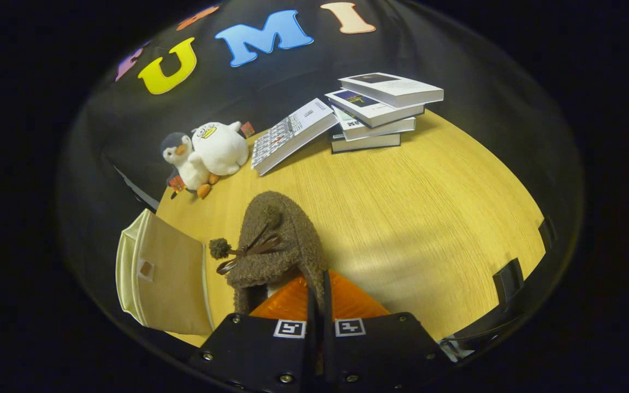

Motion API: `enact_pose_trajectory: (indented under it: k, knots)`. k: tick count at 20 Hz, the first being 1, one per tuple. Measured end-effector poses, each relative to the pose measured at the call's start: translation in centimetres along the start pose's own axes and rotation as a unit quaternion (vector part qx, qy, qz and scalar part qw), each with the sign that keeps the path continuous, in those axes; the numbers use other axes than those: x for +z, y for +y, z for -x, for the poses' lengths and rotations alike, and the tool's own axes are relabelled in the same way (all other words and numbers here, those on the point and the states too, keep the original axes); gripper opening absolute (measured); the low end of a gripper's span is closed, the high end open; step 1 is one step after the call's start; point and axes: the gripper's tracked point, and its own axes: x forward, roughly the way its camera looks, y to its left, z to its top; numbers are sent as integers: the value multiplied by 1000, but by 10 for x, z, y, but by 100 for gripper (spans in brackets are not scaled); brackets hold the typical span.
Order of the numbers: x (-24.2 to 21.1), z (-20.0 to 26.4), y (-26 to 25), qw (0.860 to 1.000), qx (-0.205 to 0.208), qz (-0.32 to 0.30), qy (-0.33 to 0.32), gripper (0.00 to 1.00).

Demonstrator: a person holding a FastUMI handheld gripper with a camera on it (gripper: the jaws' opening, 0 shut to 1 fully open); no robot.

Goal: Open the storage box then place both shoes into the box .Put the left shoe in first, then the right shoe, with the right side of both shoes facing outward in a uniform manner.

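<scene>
Tool (319,305) fingers clamped together on fuzzy brown shoe (279,240) with pompom lace, centre frame; beige storage box (164,281) lower left.

Fisheye riding on the gripper (319,305), angled down, close over the wooden table (429,218)

Fingers (347,297) hide shoe (276,245) heel; storage box (164,278) bottom cut off.

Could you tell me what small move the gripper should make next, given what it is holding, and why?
Probably carry the shoe sideways toward the storage box. The gripper looks closed on the fuzzy brown shoe's rim, with the shoe hanging ahead of the fingers over the wooden table, while the beige box sits just beside it.
</scene>
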Motion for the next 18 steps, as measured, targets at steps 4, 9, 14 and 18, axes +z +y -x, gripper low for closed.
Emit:
enact_pose_trajectory:
  k: [4, 9, 14, 18]
  knots:
    - [10, 14, 38, 1000, 25, -16, -7, 5]
    - [18, 29, 88, 997, 62, -42, -10, 5]
    - [18, 39, 139, 994, 96, -55, -14, 5]
    - [17, 45, 183, 990, 124, -67, -17, 5]
